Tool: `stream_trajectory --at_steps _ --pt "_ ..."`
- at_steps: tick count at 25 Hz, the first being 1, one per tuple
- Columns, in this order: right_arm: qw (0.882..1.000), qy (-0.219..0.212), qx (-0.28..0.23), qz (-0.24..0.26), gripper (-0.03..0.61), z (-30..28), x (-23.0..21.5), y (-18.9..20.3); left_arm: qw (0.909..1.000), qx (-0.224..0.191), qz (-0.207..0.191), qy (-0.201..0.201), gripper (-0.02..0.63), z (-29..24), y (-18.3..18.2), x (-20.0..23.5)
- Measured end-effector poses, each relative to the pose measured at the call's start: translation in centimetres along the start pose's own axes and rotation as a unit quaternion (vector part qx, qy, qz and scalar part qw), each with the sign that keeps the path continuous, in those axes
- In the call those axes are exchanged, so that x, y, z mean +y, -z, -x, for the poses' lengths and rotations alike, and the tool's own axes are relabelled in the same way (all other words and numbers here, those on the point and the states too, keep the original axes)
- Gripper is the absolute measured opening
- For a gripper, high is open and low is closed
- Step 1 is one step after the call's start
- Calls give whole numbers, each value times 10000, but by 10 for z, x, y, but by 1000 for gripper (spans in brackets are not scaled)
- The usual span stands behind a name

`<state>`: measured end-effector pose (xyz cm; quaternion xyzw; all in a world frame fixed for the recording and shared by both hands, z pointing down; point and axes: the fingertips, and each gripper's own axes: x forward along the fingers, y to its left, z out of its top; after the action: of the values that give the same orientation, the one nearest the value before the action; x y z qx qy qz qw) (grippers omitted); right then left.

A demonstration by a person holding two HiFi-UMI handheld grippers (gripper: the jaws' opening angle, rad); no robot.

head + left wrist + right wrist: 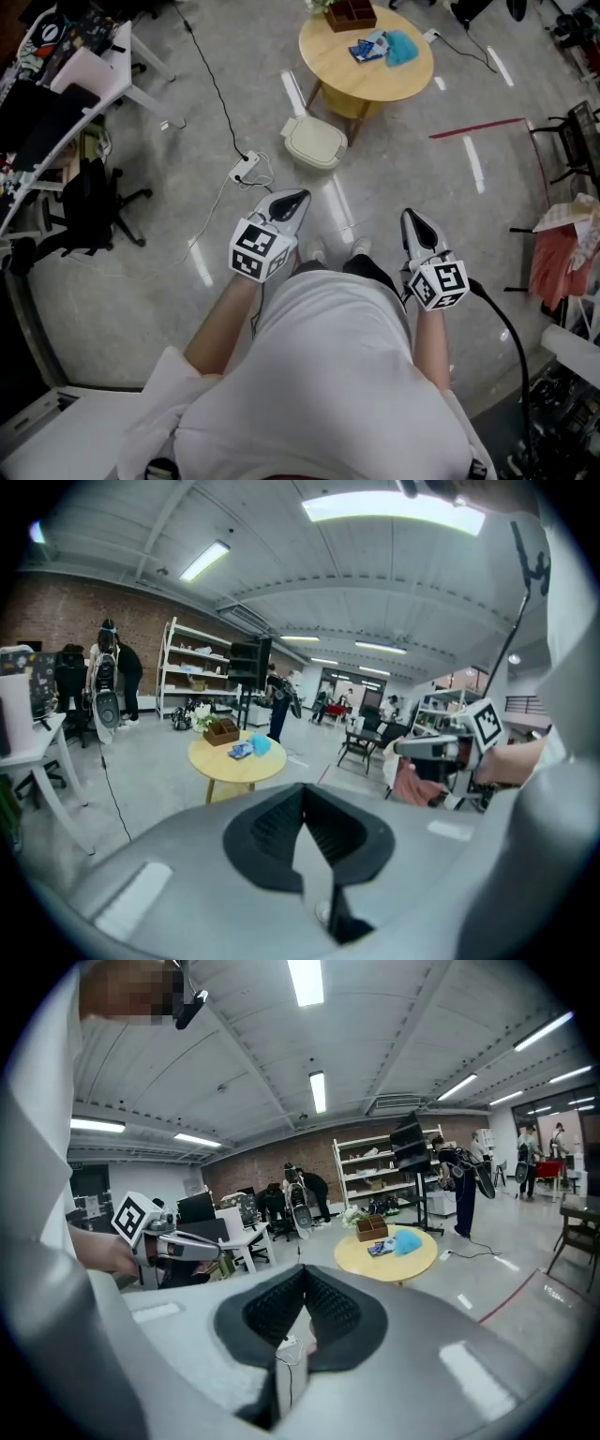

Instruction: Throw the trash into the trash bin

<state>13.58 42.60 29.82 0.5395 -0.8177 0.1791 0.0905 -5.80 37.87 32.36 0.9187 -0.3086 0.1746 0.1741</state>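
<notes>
A round yellow table stands ahead with a blue packet and a crumpled cyan piece on it. A white lidded trash bin sits on the floor just in front of the table. My left gripper and right gripper are held out at waist height, well short of table and bin. Both have their jaws together with nothing between them. In the left gripper view the left gripper points toward the table. Past the right gripper, the table stands to the right.
A brown wooden box stands at the table's far edge. A power strip with cables lies on the floor to the left. A white desk and black chair stand at left, a chair with red cloth at right.
</notes>
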Motion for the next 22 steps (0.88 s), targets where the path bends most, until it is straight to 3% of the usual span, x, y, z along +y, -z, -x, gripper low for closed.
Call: stream_trajectory --at_steps 7,22 --pt "9999 -82 83 31 2 -12 -13 -1 10000 41 56 -50 3 -13 -2 3" --pt "9986 -502 104 141 2 -42 -88 -26 9980 -82 283 -553 3 -74 -35 5"
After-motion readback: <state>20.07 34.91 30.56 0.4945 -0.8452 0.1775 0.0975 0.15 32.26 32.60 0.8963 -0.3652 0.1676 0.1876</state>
